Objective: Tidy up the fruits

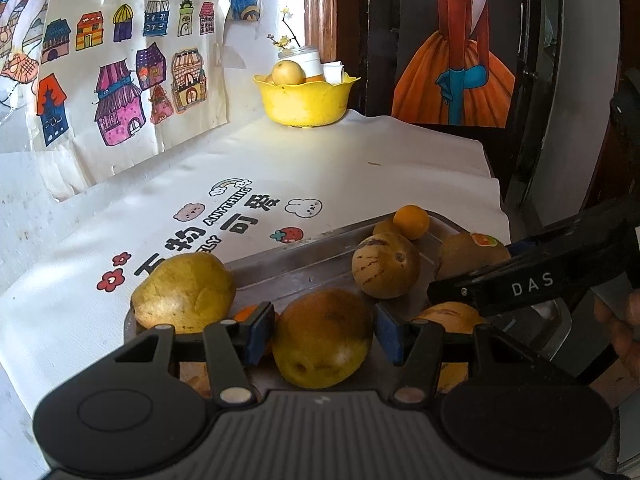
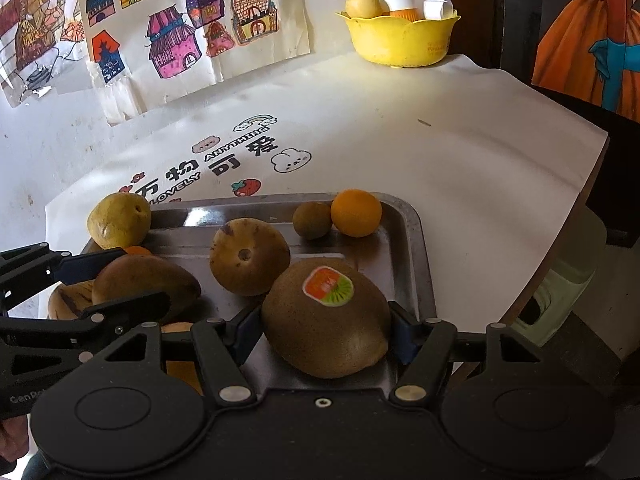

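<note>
A metal tray (image 1: 288,264) (image 2: 416,248) holds several fruits. My left gripper (image 1: 325,334) (image 2: 140,280) has its blue pads against both sides of an orange-green mango (image 1: 324,338) (image 2: 144,284) that rests low on the tray. My right gripper (image 2: 326,332) (image 1: 472,268) has its pads against a brown kiwi (image 2: 326,320) (image 1: 472,250) with a round sticker, also lying on the tray. Around them lie a striped pepino melon (image 1: 386,264) (image 2: 250,256), a small orange (image 1: 411,222) (image 2: 356,212), a small brown fruit (image 2: 312,220) and a yellow-green pear-like fruit (image 1: 184,292) (image 2: 118,220).
A yellow bowl (image 1: 306,100) (image 2: 400,40) with fruit and a white jar stands at the far corner. A printed white cloth (image 1: 320,168) covers the table. Drawings hang on the wall to the left. The table edge (image 2: 576,216) drops off on the right.
</note>
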A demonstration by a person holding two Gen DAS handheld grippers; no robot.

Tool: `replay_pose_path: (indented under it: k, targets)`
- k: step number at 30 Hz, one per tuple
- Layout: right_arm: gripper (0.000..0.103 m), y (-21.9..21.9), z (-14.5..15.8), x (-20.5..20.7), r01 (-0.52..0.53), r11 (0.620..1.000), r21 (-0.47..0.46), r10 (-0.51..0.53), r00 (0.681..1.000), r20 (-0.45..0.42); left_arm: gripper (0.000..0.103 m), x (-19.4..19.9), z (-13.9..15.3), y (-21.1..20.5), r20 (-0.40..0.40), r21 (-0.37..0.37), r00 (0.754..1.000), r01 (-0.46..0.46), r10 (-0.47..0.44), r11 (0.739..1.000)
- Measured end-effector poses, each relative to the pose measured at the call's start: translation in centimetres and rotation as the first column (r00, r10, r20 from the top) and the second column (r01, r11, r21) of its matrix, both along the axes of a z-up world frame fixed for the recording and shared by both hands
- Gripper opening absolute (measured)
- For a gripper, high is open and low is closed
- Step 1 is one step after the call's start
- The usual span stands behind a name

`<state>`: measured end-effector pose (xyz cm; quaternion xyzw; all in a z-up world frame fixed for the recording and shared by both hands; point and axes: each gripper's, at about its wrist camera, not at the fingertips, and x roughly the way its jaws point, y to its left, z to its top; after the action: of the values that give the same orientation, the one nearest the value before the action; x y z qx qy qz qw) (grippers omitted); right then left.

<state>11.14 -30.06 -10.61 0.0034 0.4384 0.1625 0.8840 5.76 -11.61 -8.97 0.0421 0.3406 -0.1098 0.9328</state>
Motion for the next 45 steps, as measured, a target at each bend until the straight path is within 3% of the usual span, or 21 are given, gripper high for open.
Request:
replay_pose_path:
  k: [9,14,20,33,45]
  targets:
    - [0.068,-0.2,1.5,-0.4,0.003,1.0,0.012,-0.004,0.999,0.04,0.064,0.0,1.0,0.7,0.021,-0.026,1.0,-0.017,0.017,1.0]
    - [0.076,0.3,3.4,-1.0,-0.004,1.0,0.023,0.002,0.996,0.084,0.084,-0.1,2.6,1.6,0.061,-0.039,0.997,-0.05,0.052,0.998]
    - [0.098,1.1,6.3,-2.4,-0.016,0.999,0.045,0.009,0.988,0.154,0.1,-0.1,4.6,3.5,0.066,-0.072,0.991,-0.113,0.118,0.991]
    - [0.102,2.7,10.4,-7.3,-0.024,0.998,0.052,0.012,0.975,0.223,0.102,-2.3,7.4,6.5,0.04,-0.094,0.982,-0.183,0.187,0.979]
    - [0.102,5.0,9.4,-12.6,-0.038,0.999,0.024,0.033,0.985,0.169,0.102,-6.3,6.7,7.3,-0.011,-0.094,0.976,-0.218,0.218,0.971]
